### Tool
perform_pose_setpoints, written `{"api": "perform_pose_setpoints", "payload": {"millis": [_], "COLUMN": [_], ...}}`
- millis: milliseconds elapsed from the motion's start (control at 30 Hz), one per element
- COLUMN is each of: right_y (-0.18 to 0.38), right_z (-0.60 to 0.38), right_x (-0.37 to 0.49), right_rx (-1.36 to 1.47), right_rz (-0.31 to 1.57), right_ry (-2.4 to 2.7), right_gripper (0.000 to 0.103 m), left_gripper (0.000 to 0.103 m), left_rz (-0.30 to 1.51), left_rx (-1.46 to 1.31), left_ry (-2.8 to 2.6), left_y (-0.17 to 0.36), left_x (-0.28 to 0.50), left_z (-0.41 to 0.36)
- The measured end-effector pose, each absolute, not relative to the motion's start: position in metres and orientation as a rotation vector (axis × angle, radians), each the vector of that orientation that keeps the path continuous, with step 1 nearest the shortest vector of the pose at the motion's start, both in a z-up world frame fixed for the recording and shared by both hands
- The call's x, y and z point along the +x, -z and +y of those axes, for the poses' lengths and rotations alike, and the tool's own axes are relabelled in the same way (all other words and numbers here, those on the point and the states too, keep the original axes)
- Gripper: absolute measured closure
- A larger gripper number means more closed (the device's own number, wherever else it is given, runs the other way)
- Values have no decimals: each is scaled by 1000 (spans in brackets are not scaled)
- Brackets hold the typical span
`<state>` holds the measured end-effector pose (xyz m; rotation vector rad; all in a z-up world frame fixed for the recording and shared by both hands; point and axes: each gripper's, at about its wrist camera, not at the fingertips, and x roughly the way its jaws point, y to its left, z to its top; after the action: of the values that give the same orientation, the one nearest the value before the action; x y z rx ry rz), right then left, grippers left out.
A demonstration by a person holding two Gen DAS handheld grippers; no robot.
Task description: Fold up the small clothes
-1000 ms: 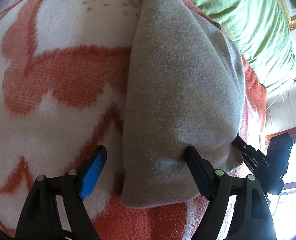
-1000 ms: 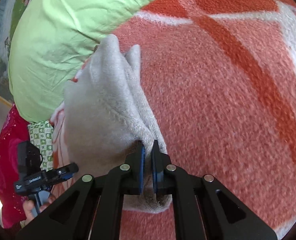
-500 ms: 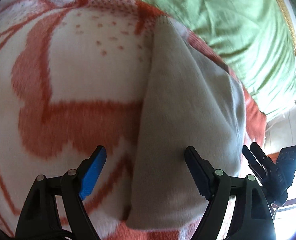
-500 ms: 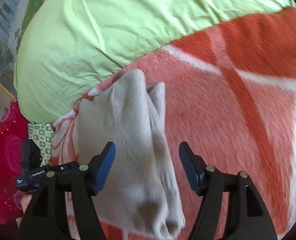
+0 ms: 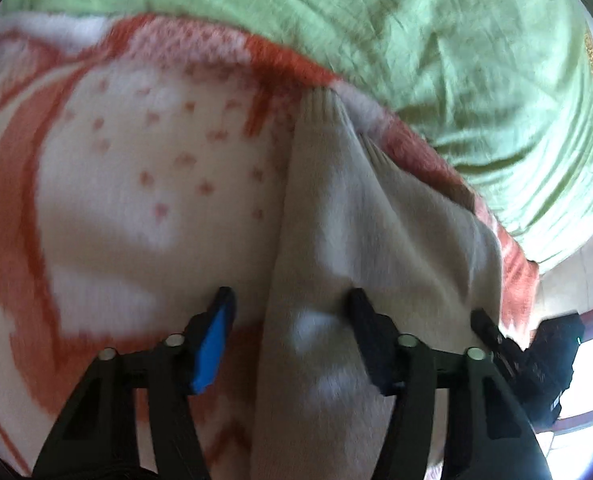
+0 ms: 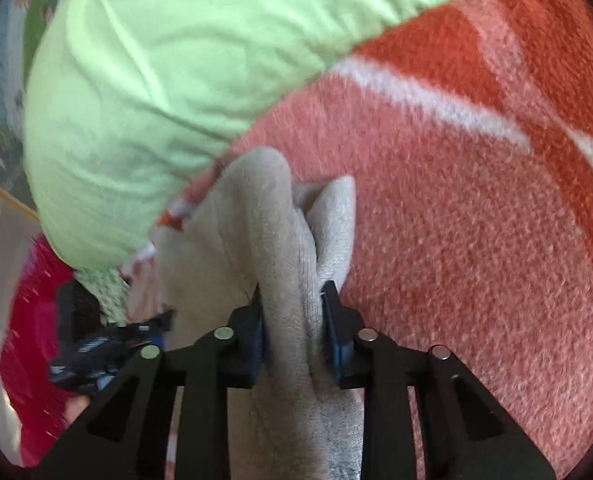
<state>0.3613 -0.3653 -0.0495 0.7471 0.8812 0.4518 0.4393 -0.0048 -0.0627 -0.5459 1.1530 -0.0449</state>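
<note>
A beige knitted garment (image 5: pixel 376 216) lies folded lengthwise on an orange-and-white blanket (image 5: pixel 136 200). My left gripper (image 5: pixel 292 294) straddles the garment's left edge and its jaws are closing. Its blue pad (image 5: pixel 212 340) stands clear of the cloth, and the other finger rests over it. In the right wrist view the garment (image 6: pixel 236 232) is bunched into a ridge. My right gripper (image 6: pixel 292 290) has both pads pressed on that ridge, and its jaws are still closing. Each view shows the other gripper at its edge: the right one (image 5: pixel 536 352) and the left one (image 6: pixel 96 340).
A large light-green pillow (image 5: pixel 456 40) lies along the far side of the blanket, close to the garment's far end. Pink fabric (image 6: pixel 32 320) and a green patterned cloth (image 6: pixel 100 284) sit at the left in the right wrist view. The blanket (image 6: pixel 476 240) stretches away to the right.
Both grippers drew back along the garment, so more pillow shows. The right gripper let go of the cloth, opened wide, then closed on a thicker ridge. The left jaws narrowed.
</note>
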Motion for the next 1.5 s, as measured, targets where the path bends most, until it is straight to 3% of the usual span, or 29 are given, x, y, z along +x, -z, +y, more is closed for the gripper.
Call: {"api": "perform_pose_setpoints", "payload": {"millis": [100,233,367,600,767,833,900,933,1000,1133,1500], "right_y": [62,51,38,64,73,78,83,85,81,63,18], "right_z": [-368,-373,-384,-390,-384,-380,-376,-376,-375,-368,-283], "right_x": [359,352,329,303,314,321,325,325,319,303,245], "right_rx": [753,745,711,708,743,744,766,803,840,859,844], "right_rz": [898,905,871,960,957,960,977,982,967,926,859], "right_ry": [-429,-436,-454,-502,-546,-559,-587,-590,-585,-571,-683], "right_gripper": [78,64,36,34,34,35,58,65,70,73,74], "left_gripper": [44,38,21,12,12,15,39,41,57,62,63], "left_rz": [1185,1177,1186,1208,1202,1215,1210,1206,1182,1143,1050], "left_rx": [-499,-511,-613,-720,-752,-738,-721,-723,-728,-728,-667], "left_ry": [25,68,112,164,194,225,238,239,252,279,259], "left_y": [70,63,66,93,105,109,108,105,98,77,16], "left_x": [454,444,414,370,377,387,395,398,394,382,306], "left_z": [-10,-12,-2,-6,-13,-24,-37,-41,-39,-37,43]}}
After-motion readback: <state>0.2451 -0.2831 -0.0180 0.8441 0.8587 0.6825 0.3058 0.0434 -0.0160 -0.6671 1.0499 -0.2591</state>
